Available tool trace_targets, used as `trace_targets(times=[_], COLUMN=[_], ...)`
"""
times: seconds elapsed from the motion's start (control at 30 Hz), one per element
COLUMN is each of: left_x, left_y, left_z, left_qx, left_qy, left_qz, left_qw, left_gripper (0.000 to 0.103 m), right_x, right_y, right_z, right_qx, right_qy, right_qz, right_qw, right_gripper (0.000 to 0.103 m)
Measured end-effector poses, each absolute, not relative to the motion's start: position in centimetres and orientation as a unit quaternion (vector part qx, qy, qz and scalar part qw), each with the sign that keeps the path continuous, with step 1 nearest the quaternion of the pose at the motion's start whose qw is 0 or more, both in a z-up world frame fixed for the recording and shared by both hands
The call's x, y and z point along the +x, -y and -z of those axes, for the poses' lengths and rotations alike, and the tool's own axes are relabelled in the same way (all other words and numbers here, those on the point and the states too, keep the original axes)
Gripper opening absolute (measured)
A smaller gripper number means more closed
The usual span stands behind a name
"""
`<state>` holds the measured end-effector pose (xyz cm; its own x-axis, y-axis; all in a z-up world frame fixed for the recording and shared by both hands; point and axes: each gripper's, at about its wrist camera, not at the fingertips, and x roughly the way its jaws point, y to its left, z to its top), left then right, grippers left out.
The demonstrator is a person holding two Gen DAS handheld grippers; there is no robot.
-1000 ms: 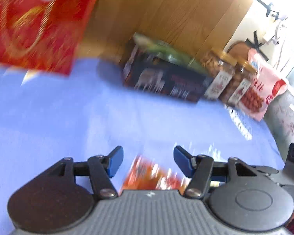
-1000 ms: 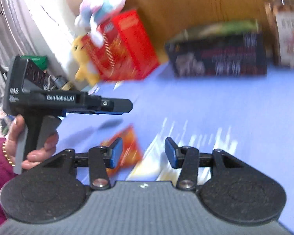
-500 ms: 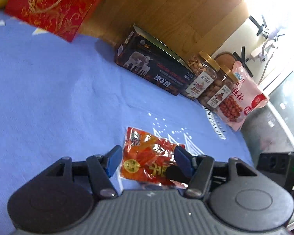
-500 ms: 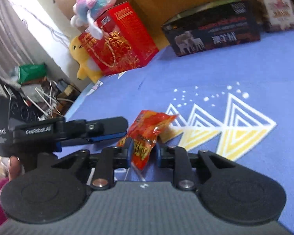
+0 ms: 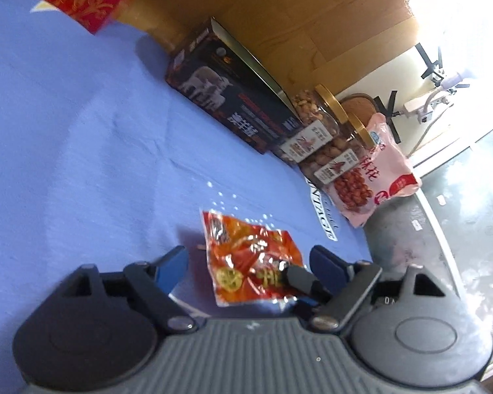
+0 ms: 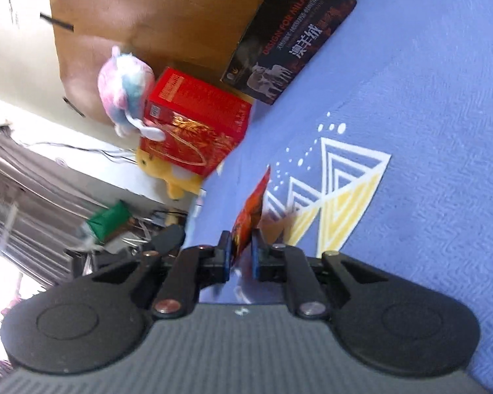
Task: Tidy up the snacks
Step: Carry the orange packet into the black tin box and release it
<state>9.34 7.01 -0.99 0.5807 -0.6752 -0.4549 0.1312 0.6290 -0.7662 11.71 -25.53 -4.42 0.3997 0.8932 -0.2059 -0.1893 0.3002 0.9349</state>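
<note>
A small red-orange snack packet (image 5: pixel 251 259) is held edge-on between the blue pads of my right gripper (image 6: pixel 240 256), which is shut on it just above the blue cloth (image 6: pixel 427 131). My left gripper (image 5: pixel 248 267) is open, its fingers on either side of the packet without touching it. The right gripper's tip shows as a dark finger (image 5: pixel 299 277) at the packet's right edge in the left wrist view. At the back stand a dark box (image 5: pixel 233 98), two nut jars (image 5: pixel 315 121) and a pink snack bag (image 5: pixel 374 177).
A red gift box (image 6: pixel 194 124) with a plush toy (image 6: pixel 125 88) on it stands at the cloth's far corner, and a yellow plush (image 6: pixel 171 174) lies beside it. A wooden wall panel (image 5: pixel 279 16) rises behind the snacks. A grey floor (image 5: pixel 443 229) lies past the cloth's right edge.
My right gripper has shut on the packet and lifted it, tilting it on edge. Both views have rolled and moved closer to the cloth. The left gripper stays open.
</note>
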Motion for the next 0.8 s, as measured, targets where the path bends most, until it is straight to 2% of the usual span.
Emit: trace_targets(times=[0.03, 0.07, 0.1, 0.2, 0.33, 0.57, 0.8], left_x=[9.4, 9.6, 9.8, 10.8, 13.4, 20.7, 28.6], left_y=[-6.9, -6.8, -6.7, -6.2, -5.5, -3.0, -0.9], left_z=[1.1, 1.2, 1.2, 0.4, -1.8, -6.9, -7.4], left_qx=[-0.359, -0.366, -0.369, -0.344, -0.326, -0.265, -0.229], left_qy=[-0.385, -0.386, -0.389, -0.388, -0.378, -0.326, -0.308], left_qz=[0.252, 0.259, 0.266, 0.255, 0.263, 0.256, 0.197], left_qw=[0.812, 0.806, 0.801, 0.816, 0.825, 0.871, 0.902], left_gripper=[0.076, 0.06, 0.051, 0.035, 0.033, 0.036, 0.037], right_x=[11.9, 12.0, 12.1, 12.6, 14.3, 20.3, 27.4], right_y=[25.8, 26.0, 26.2, 26.4, 26.6, 25.1, 22.0], right_z=[4.5, 4.6, 4.6, 3.8, 1.0, -5.9, -6.8], right_qx=[0.457, 0.463, 0.467, 0.456, 0.407, 0.284, 0.175], right_qy=[-0.39, -0.39, -0.39, -0.387, -0.366, -0.283, -0.233], right_qz=[-0.387, -0.389, -0.392, -0.39, -0.387, -0.36, -0.293], right_qw=[0.699, 0.694, 0.69, 0.7, 0.741, 0.842, 0.911], right_gripper=[0.015, 0.015, 0.015, 0.015, 0.015, 0.016, 0.018])
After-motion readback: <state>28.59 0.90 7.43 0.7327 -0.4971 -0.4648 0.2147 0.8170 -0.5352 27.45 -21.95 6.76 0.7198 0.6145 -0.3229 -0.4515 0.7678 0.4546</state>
